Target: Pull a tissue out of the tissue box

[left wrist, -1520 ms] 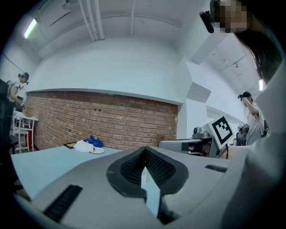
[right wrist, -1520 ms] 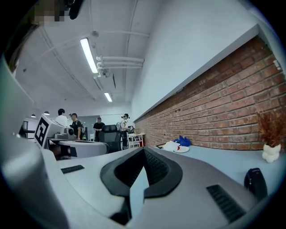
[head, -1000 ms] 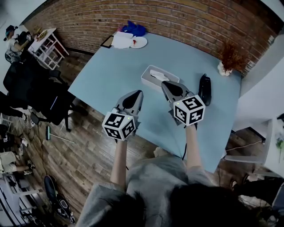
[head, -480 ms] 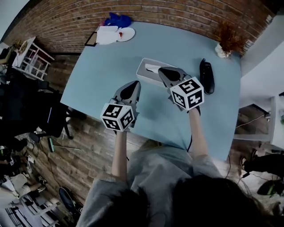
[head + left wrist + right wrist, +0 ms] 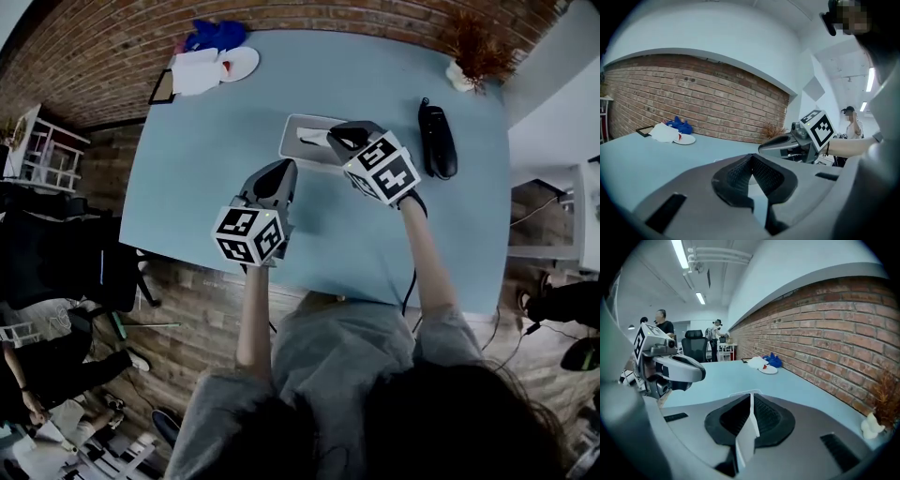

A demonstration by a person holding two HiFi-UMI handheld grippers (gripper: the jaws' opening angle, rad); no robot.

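The tissue box point(image 5: 298, 148) is a low white box lying on the blue table point(image 5: 206, 178), with a white tissue point(image 5: 315, 141) sticking out of its top. My right gripper point(image 5: 339, 139) reaches over the box's right part. In the right gripper view its jaws point(image 5: 751, 398) are shut on the tissue point(image 5: 746, 439), a thin white sheet standing between the pads. My left gripper point(image 5: 281, 174) hovers over the table just in front of the box, apart from it. Its jaws are shut on nothing point(image 5: 752, 158).
A black handset-like object point(image 5: 438, 141) lies right of the box. A dried plant in a white vase point(image 5: 469, 58) stands at the far right corner. Papers, a plate and blue cloth point(image 5: 204, 64) sit at the far left corner. Brick wall behind; people and chairs stand beyond the table.
My right gripper has moved forward from in front of the box to over it and now holds the tissue. The left gripper has stayed near the box's front.
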